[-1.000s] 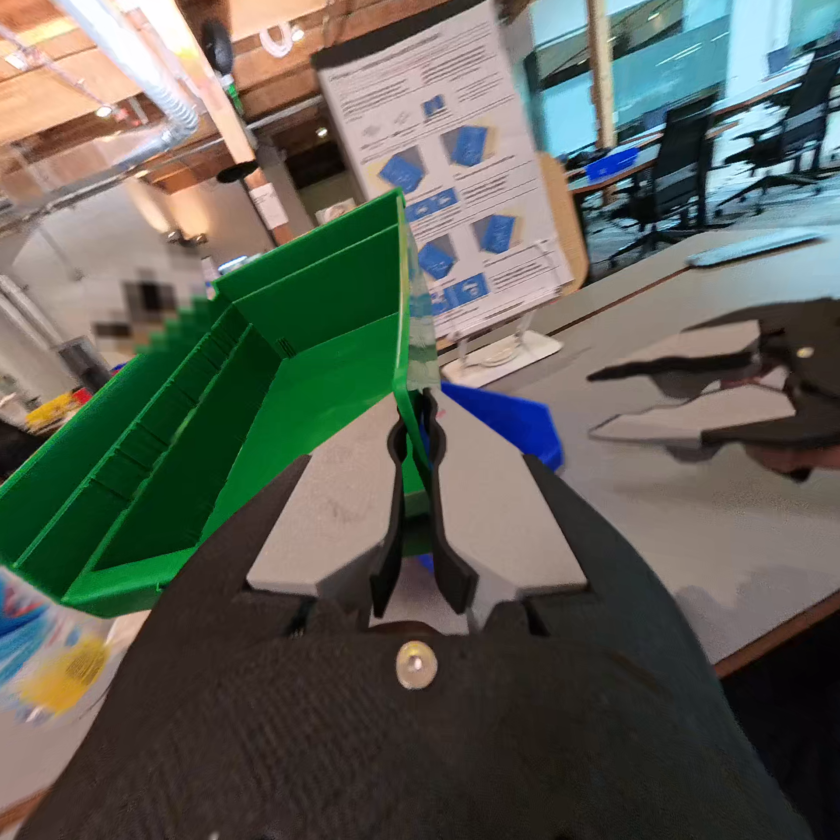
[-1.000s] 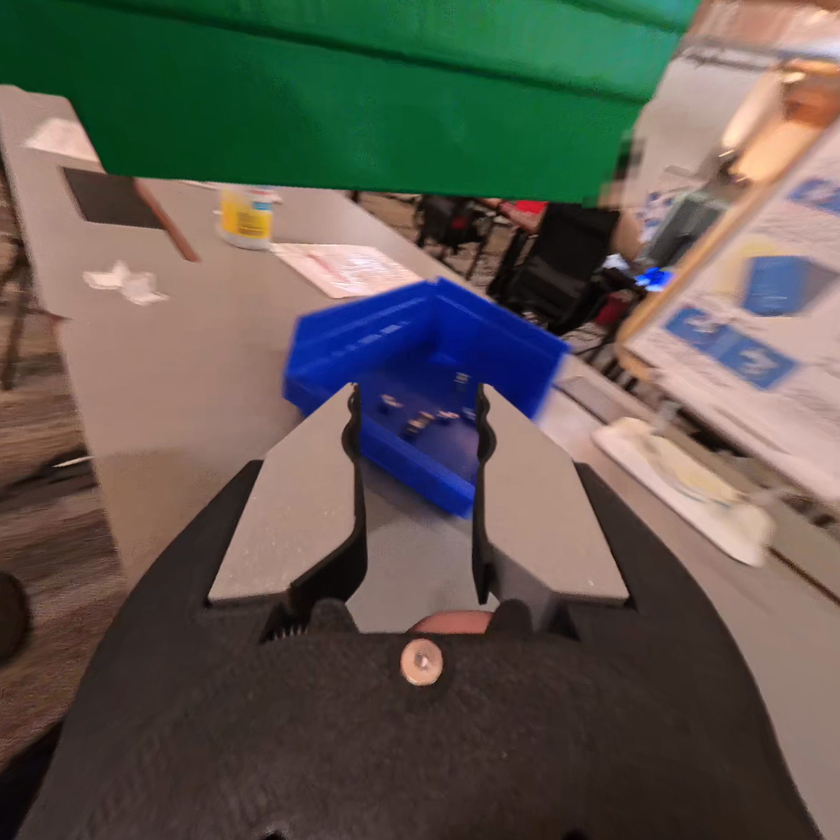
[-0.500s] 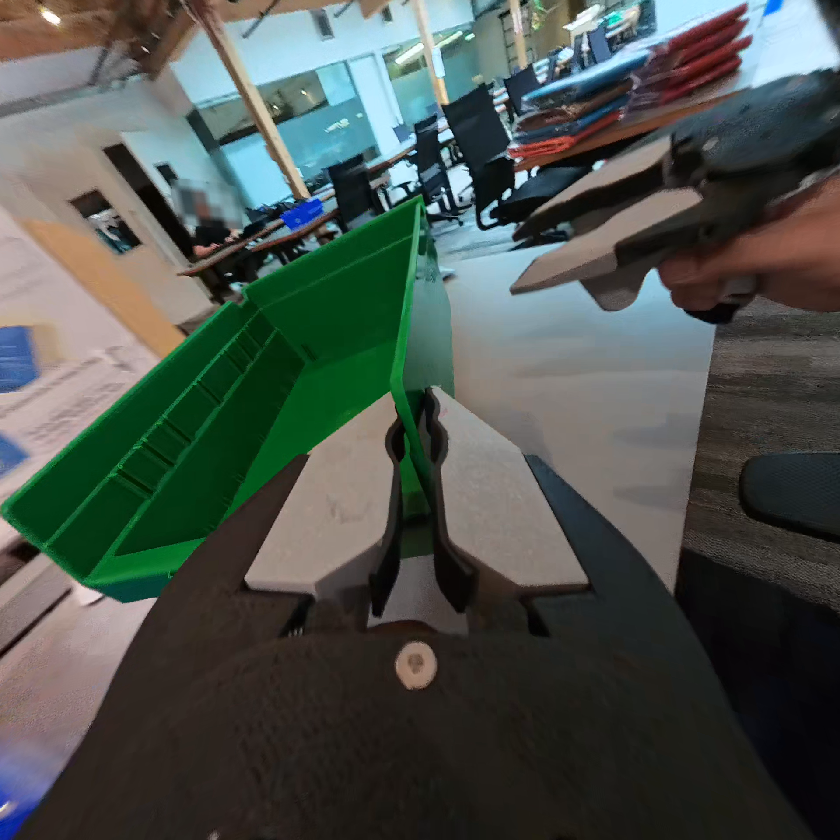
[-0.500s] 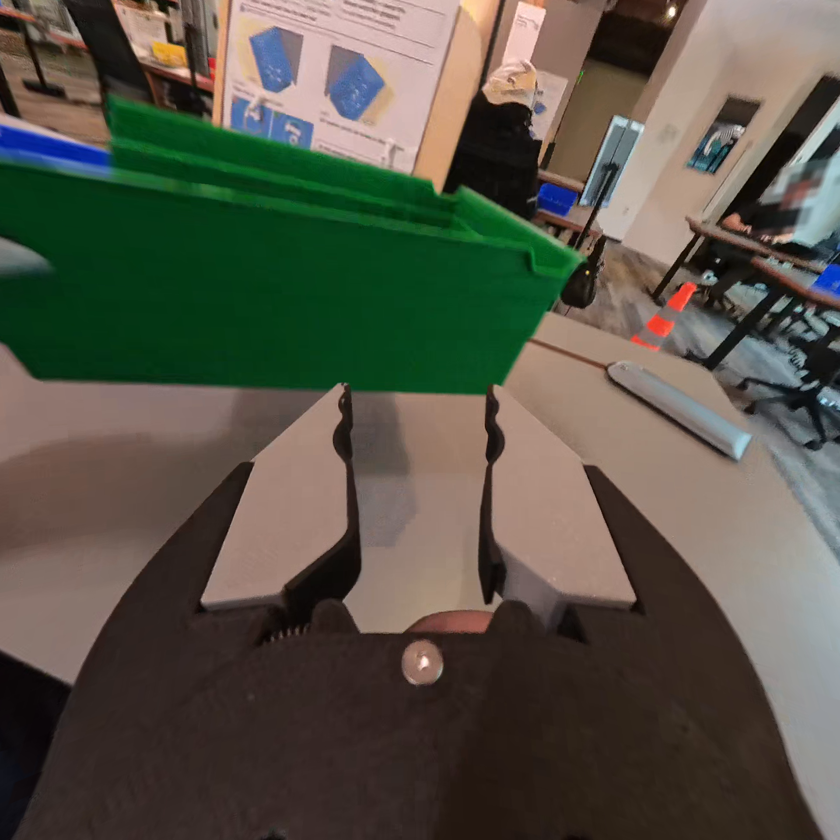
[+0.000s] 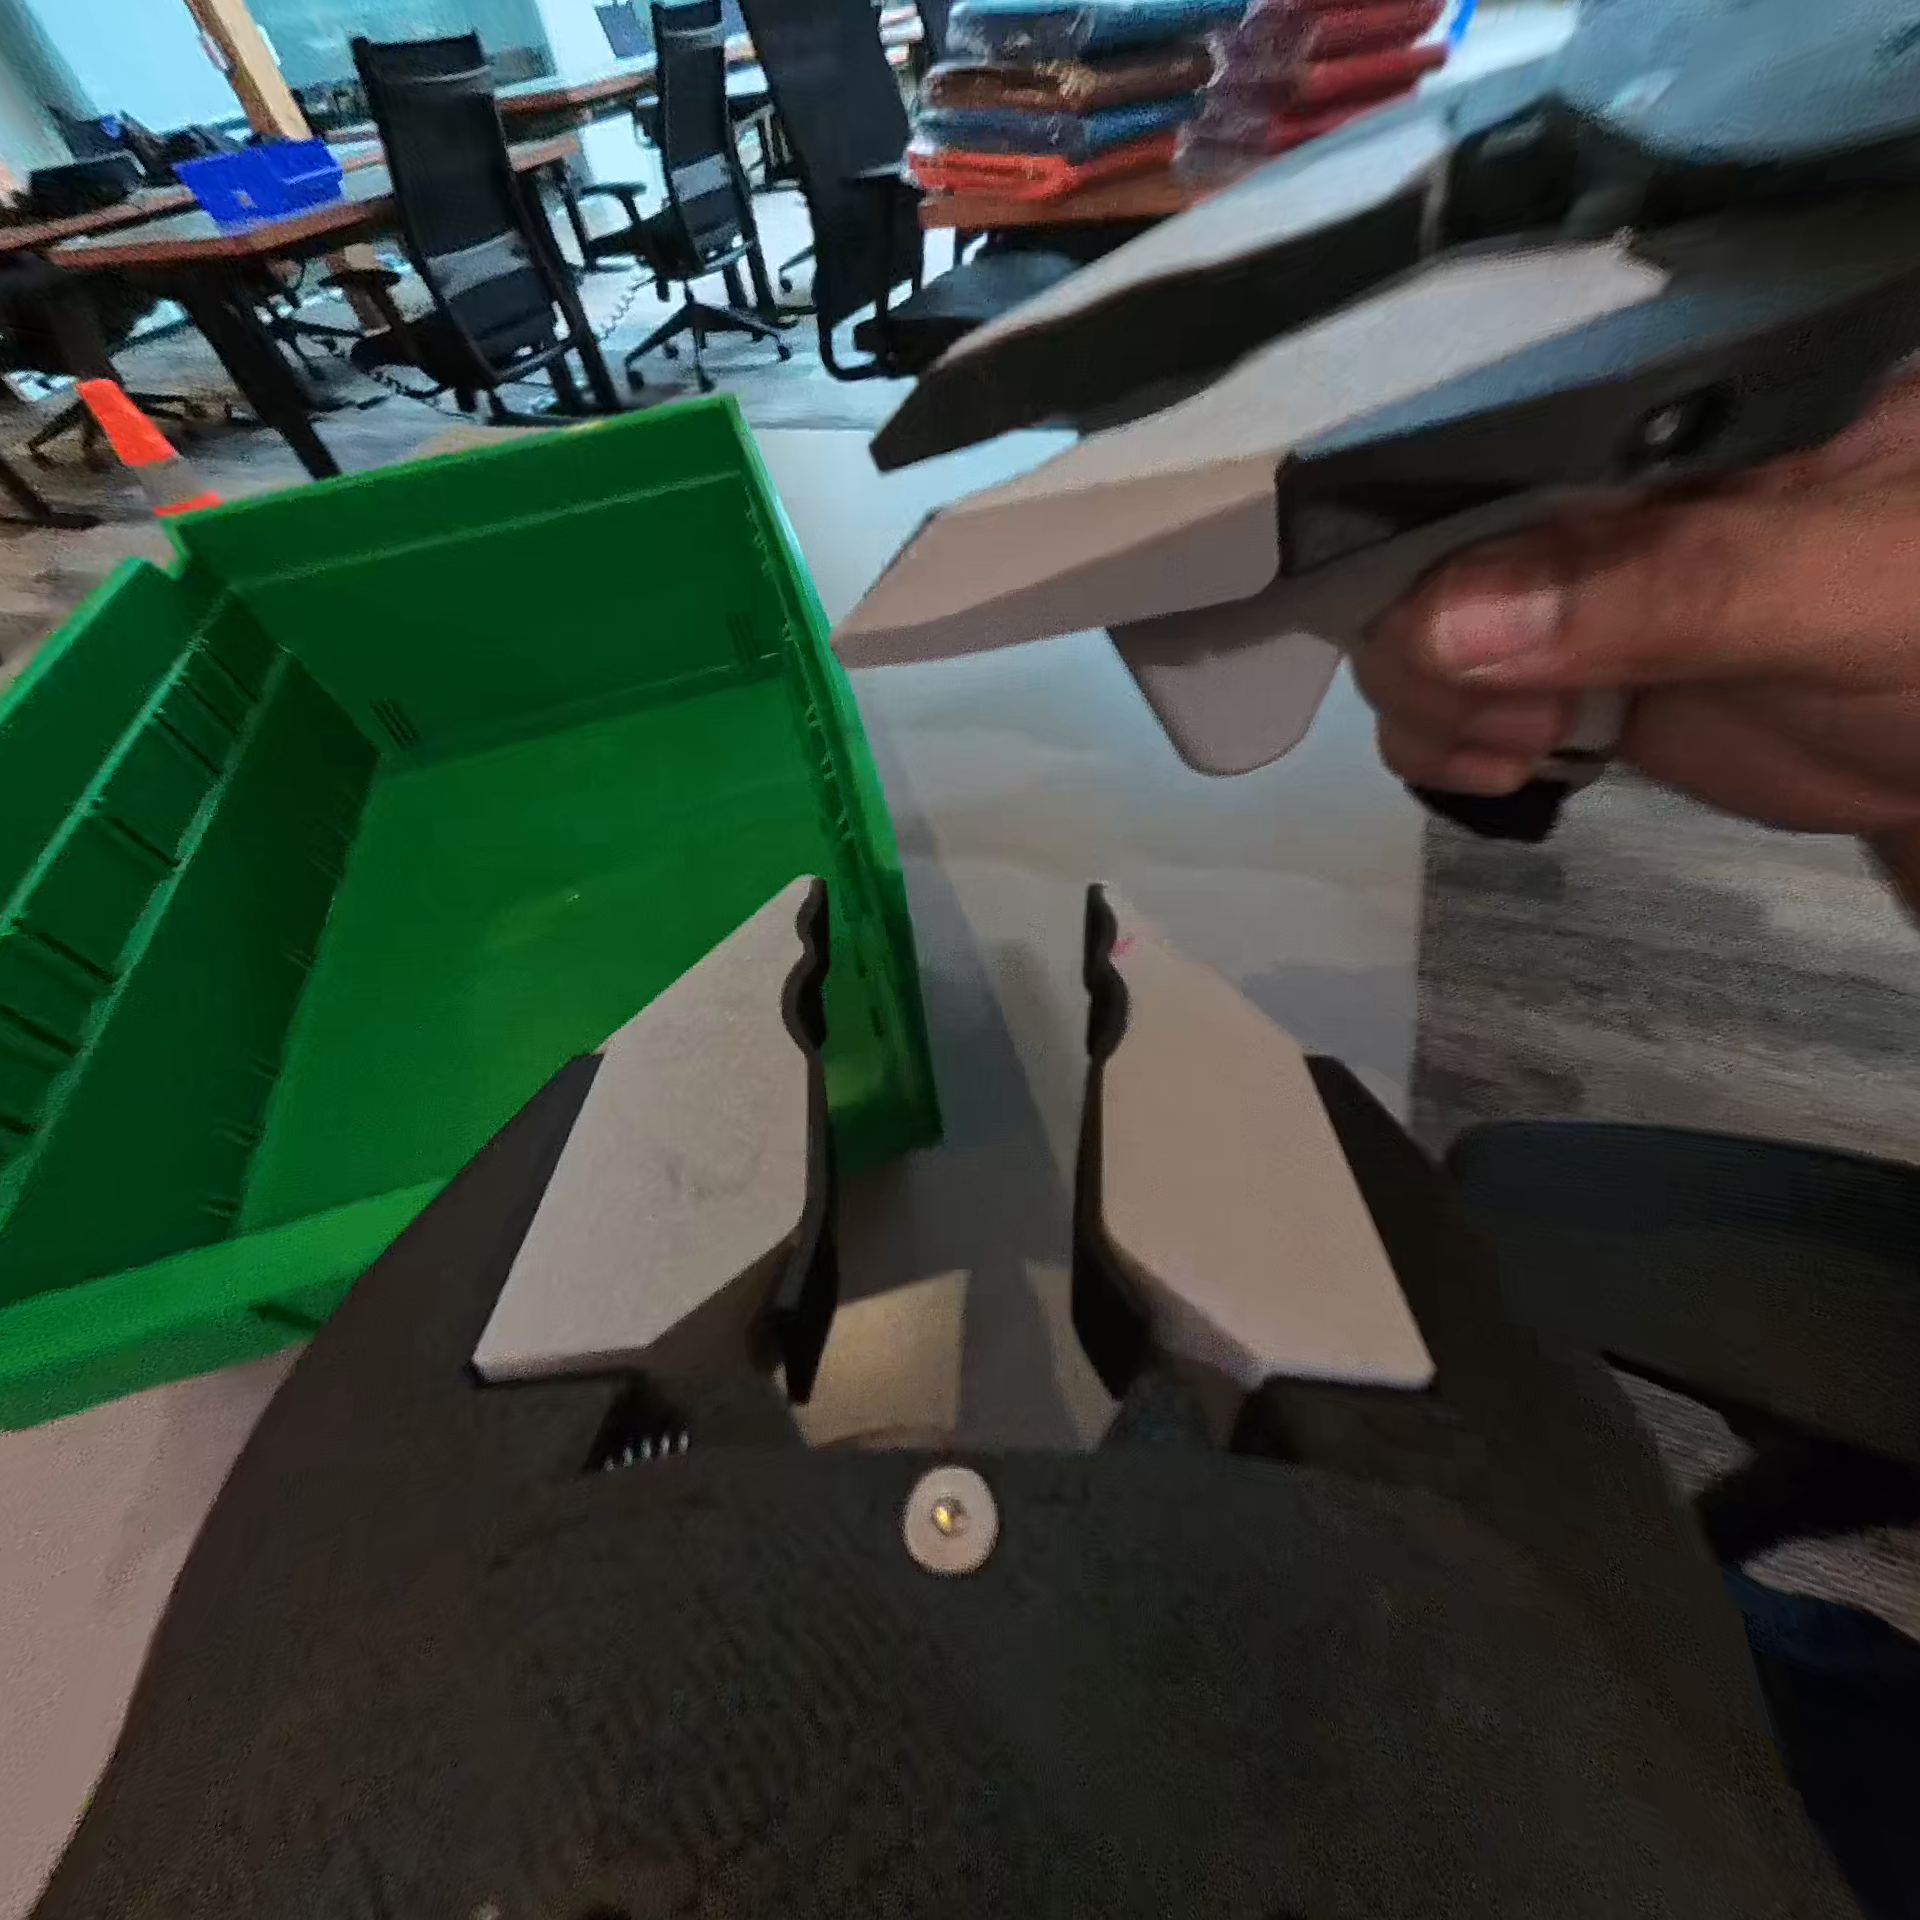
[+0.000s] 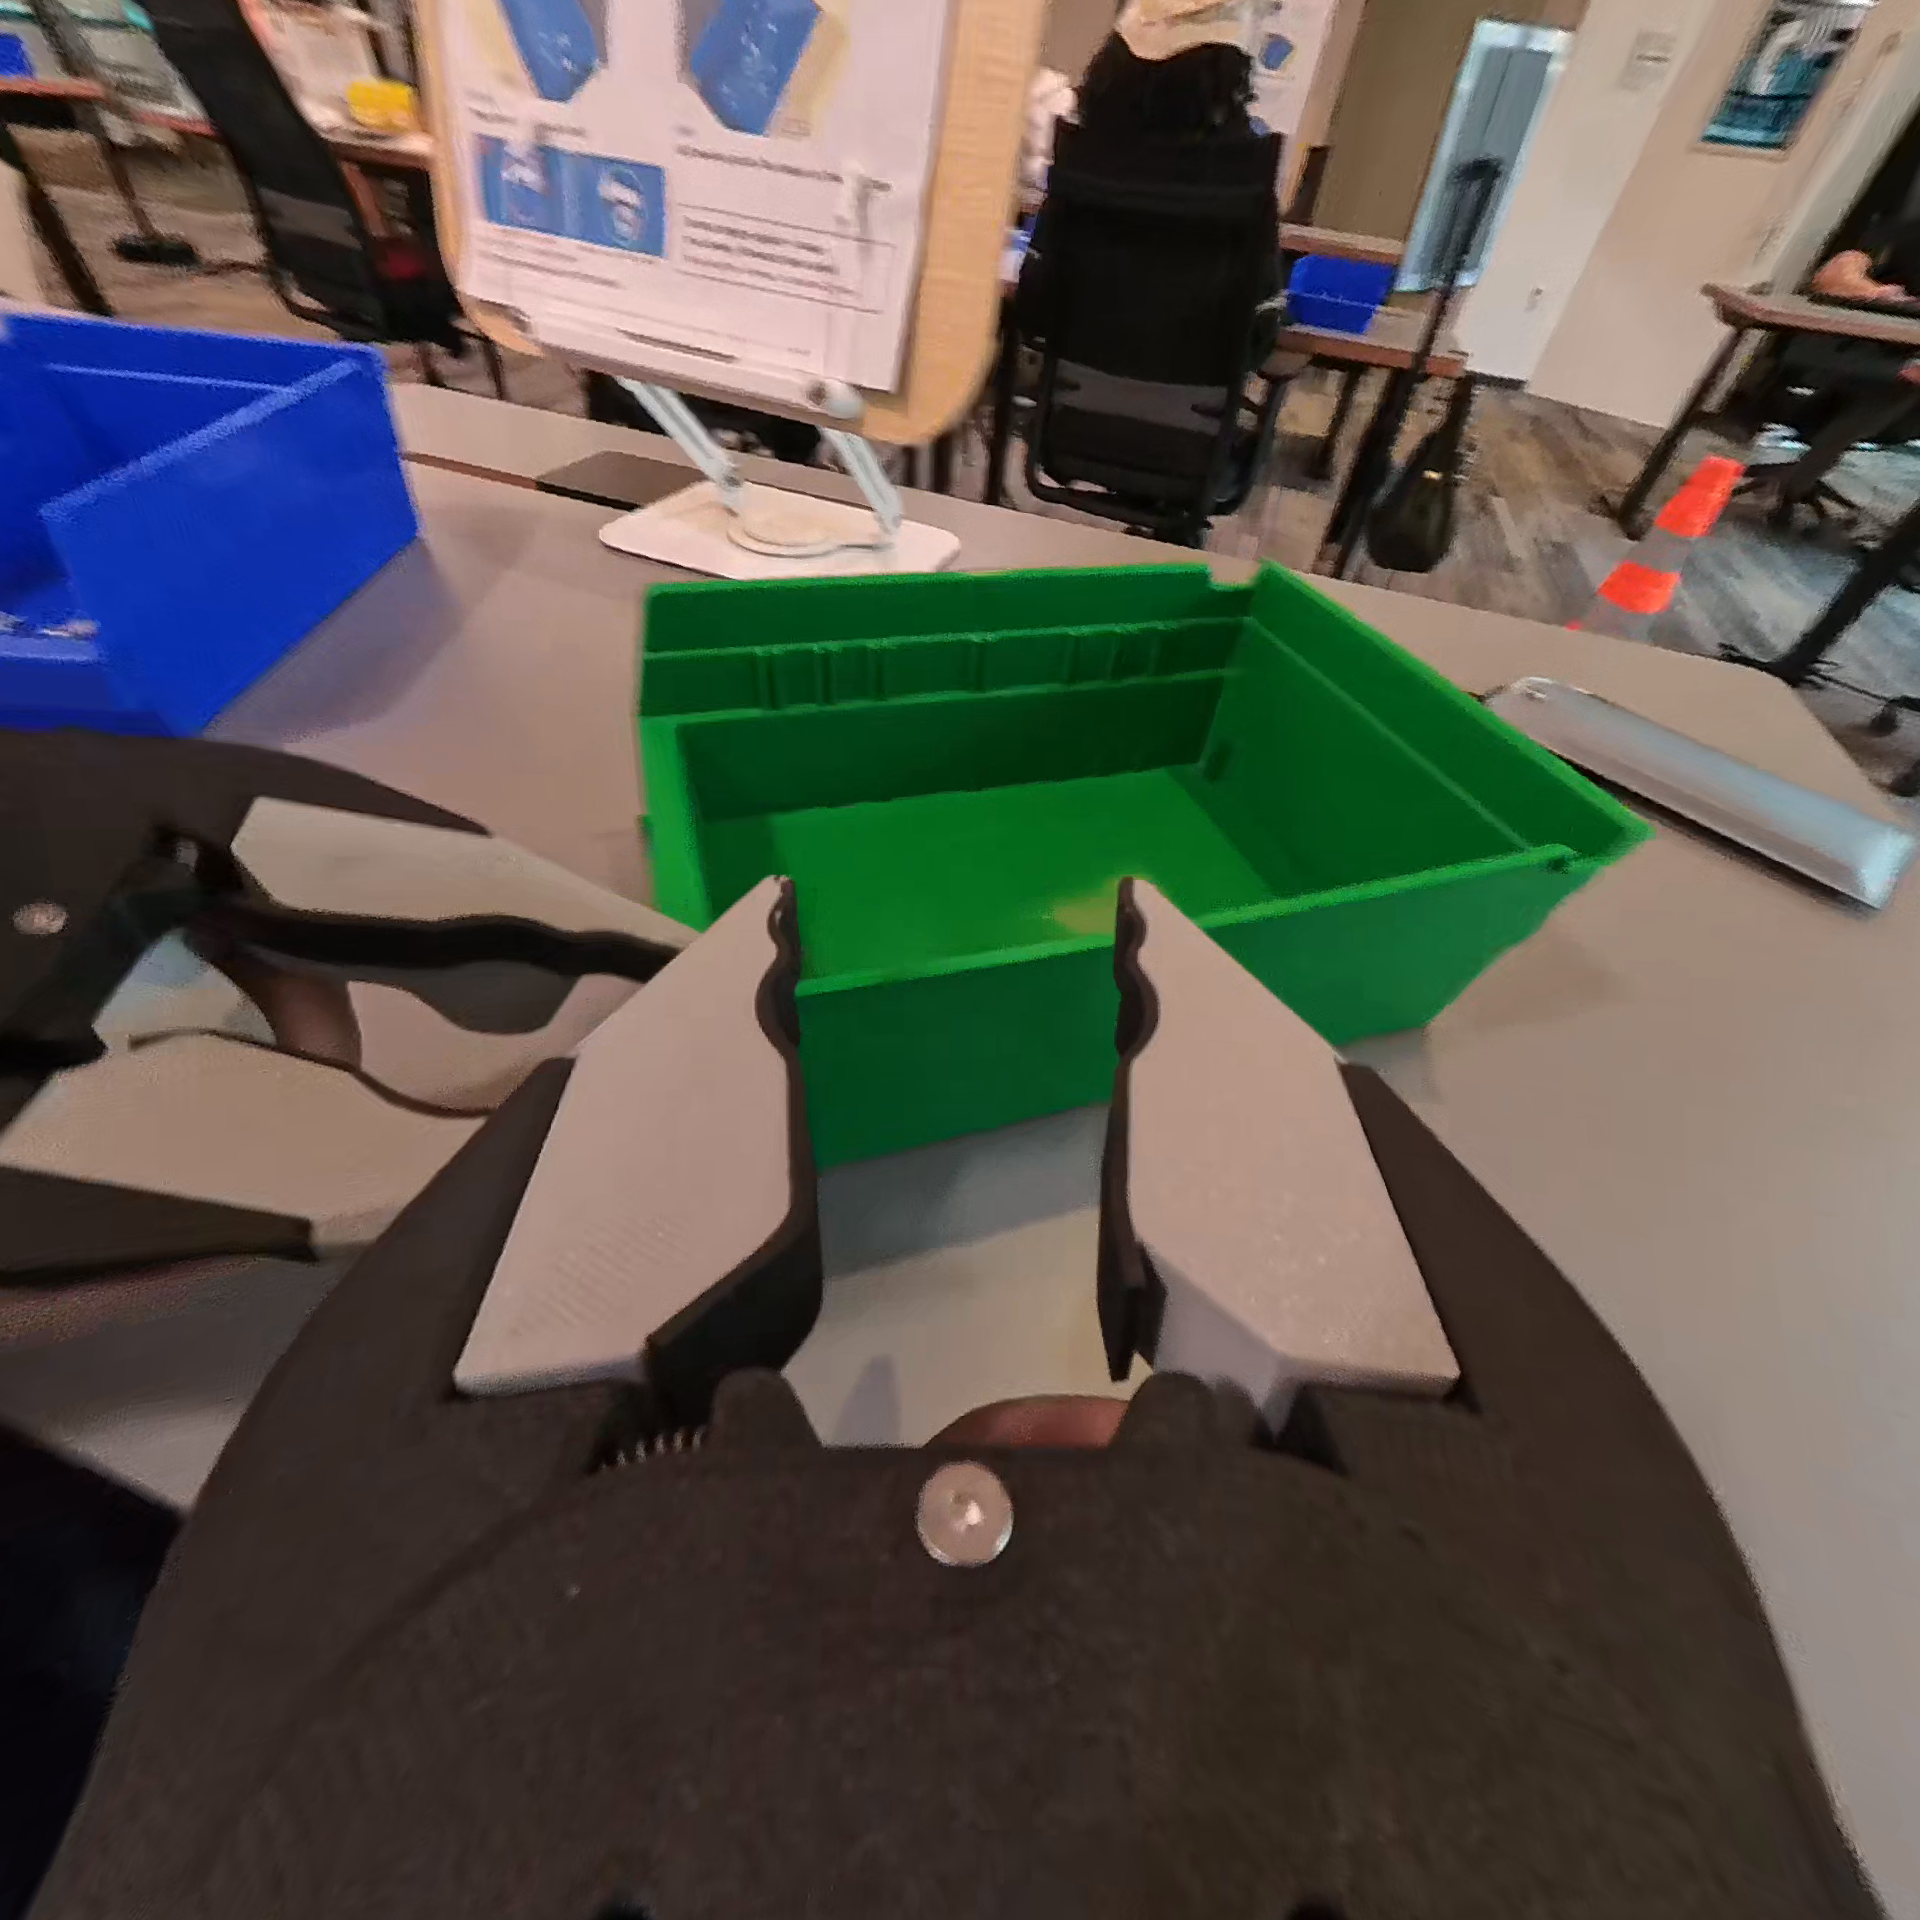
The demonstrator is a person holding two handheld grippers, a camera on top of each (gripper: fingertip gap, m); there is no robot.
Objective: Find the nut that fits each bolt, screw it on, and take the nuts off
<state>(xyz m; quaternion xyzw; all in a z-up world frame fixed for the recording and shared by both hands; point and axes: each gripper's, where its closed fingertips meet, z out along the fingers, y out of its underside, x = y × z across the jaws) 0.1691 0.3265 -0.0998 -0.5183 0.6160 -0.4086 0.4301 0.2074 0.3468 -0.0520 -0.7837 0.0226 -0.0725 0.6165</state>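
A: Left gripper (image 5: 951, 914) first: jaws spread wide, nothing between them, just bare grey table (image 5: 1143, 831) showing through the gap. Its left finger sits right at the near right wall of the green bin (image 5: 520, 883); whether it touches the wall, I can't tell.

B: And the right gripper (image 6: 951, 904) is spread just as wide, holding nothing. The near wall of that green bin lies straight ahead of its tips, low on the table, and the bin stands upright with nothing visible inside.

A: From the left gripper, the right one hangs ahead and up to the right, above the table, with the person's hand (image 5: 1662, 675) wrapped round its handle.

B: From the right one, the left gripper sits off to the left, close by, partly cut off by the edge of the view.

A: Any nuts or bolts?

B: None I can make out. Farther left there's a blue bin (image 6: 208, 520) on the table; small bits show at its floor, too blurred to name.

A: Beyond the green bin?

B: A white stand (image 6: 779, 530) carrying a printed sheet (image 6: 686, 177) straight ahead, a flat grey bar (image 6: 1704, 790) to the right of the bin, then office chairs, desks and orange cones (image 6: 1652, 561) well behind.
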